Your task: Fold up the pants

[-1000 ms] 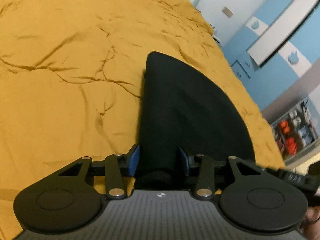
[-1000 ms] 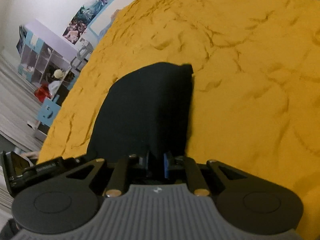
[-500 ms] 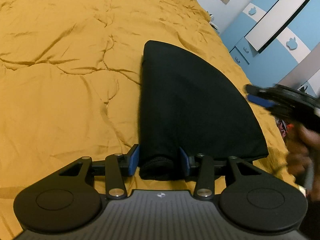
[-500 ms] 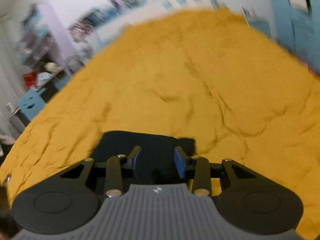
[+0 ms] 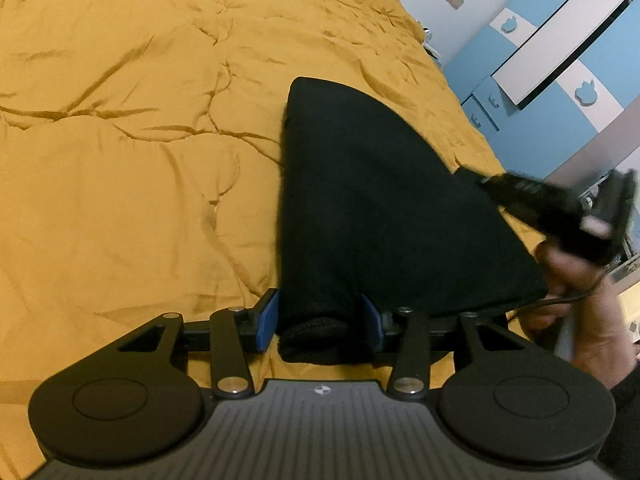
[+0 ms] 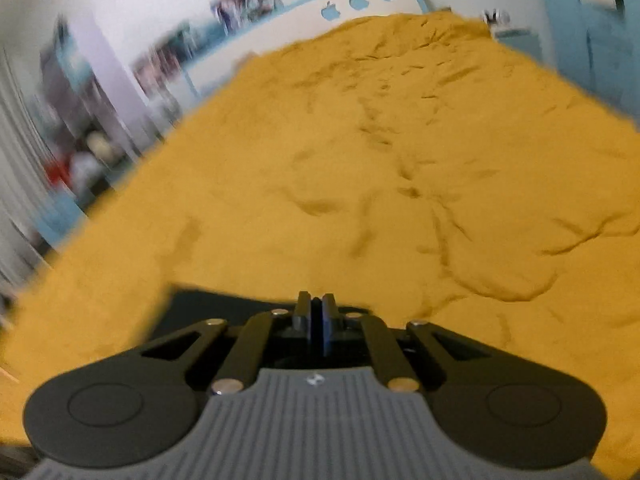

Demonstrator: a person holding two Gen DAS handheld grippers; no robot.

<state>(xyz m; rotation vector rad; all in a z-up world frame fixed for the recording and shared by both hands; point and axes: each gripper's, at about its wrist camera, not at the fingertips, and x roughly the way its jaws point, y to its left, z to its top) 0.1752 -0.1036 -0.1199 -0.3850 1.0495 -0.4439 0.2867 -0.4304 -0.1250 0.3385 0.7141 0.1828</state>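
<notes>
The black pants (image 5: 380, 208) lie folded into a compact wedge on the mustard-yellow bedspread (image 5: 120, 160). My left gripper (image 5: 318, 322) has its jaws apart, one on each side of the pants' thick near edge, without squeezing it. My right gripper (image 6: 316, 316) is shut with nothing between the pads; it is lifted off the pants, whose corner (image 6: 208, 308) shows dark just beyond and left of the fingers. In the left wrist view the right gripper (image 5: 560, 208) appears blurred at the right, held by a hand above the pants' right side.
The bedspread (image 6: 400, 160) stretches far ahead, wrinkled. Blue and white cabinets (image 5: 560, 60) stand beyond the bed's right edge. A headboard with apple shapes (image 6: 360, 0) and blurred shelves (image 6: 72, 140) lie past the bed's far and left sides.
My right gripper let go of the pants, rose and swung away, then shut empty. My left gripper stays open around the near edge. The pants now rest flat.
</notes>
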